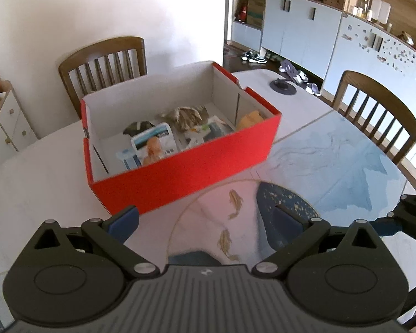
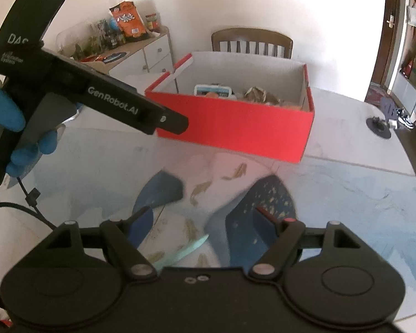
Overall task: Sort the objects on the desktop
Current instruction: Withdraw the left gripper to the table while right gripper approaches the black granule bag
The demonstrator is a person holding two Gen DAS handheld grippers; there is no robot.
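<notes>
- Pale tabletop [image 1: 41, 183] with a printed blue-and-white mat [image 1: 332, 166] carrying gold fish spreads under both grippers, in a bright dining room.
- Left gripper [image 1: 205, 216] hangs over the mat with its blue-padded jaws spread wide and nothing between them.
- Right gripper [image 2: 205, 216] likewise stands wide apart above the mat, empty; a dark blue, gold-speckled patch of the print lies under its right finger.
- Blue-gloved hand [image 2: 11, 127] up and to the left of the right gripper grips the black handle of the left one.
- Just ahead of both grippers sits an open red cardboard box [image 1: 185, 166] with white inner walls, resting on the table.
- Inside it lie a white-and-blue packet [image 1: 152, 141], a crumpled brownish wrapper [image 1: 185, 116] and an orange piece [image 1: 252, 119] in the far right corner; other items there are too blurred to name.
- Beyond the box, right of it, a small dark round disc [image 1: 283, 86] lies on the table.
- Brown wooden slat-back chairs [image 1: 105, 63] stand behind the table, before a white wall and pale blue cabinets [image 1: 299, 27].
</notes>
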